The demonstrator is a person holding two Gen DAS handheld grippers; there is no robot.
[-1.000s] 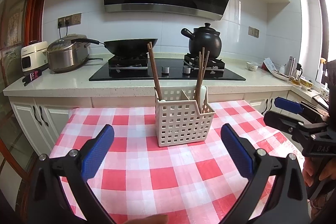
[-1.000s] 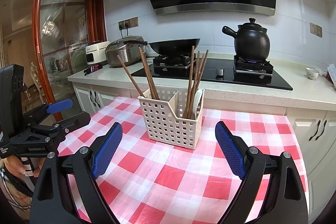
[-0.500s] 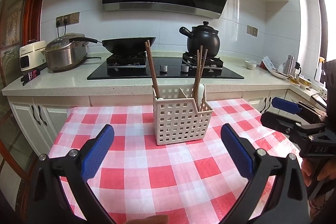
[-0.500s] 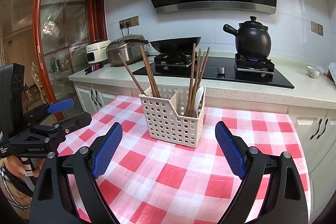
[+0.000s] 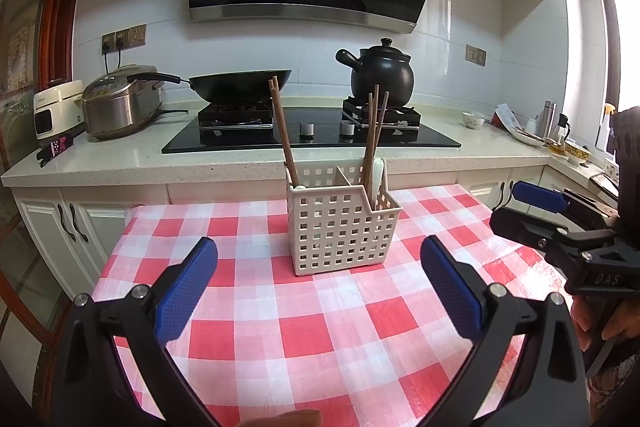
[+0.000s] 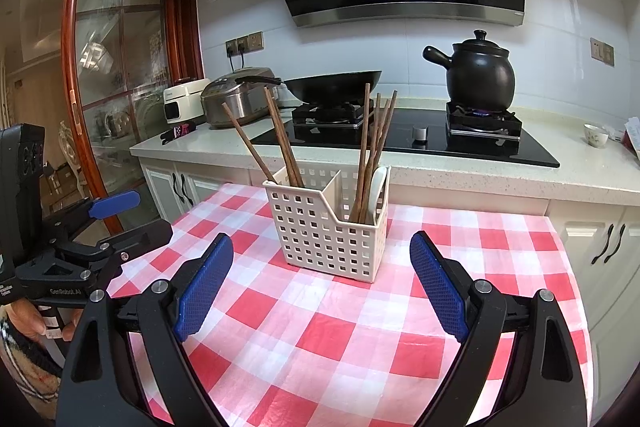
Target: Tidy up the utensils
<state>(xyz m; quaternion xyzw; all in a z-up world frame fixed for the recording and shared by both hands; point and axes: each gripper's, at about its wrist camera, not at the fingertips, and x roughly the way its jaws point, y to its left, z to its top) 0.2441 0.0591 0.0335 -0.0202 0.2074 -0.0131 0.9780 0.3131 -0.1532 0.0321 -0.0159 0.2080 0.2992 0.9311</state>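
A white perforated utensil basket with two compartments stands on the red-and-white checked tablecloth. Brown chopsticks lean in its left compartment. More chopsticks and a white spoon stand in the right one. My left gripper is open and empty, well short of the basket. My right gripper is open too, holding nothing, in front of the basket. Each gripper also shows from the side in the other view, the right gripper and the left gripper.
Behind the table runs a counter with a black hob, a wok, a black clay pot over a lit burner, and a rice cooker. Dishes and bottles crowd the right counter end. A glass-panelled door stands left.
Both views have shifted slightly: the basket sits a little lower and closer to centre in each. Both grippers stay open and empty.
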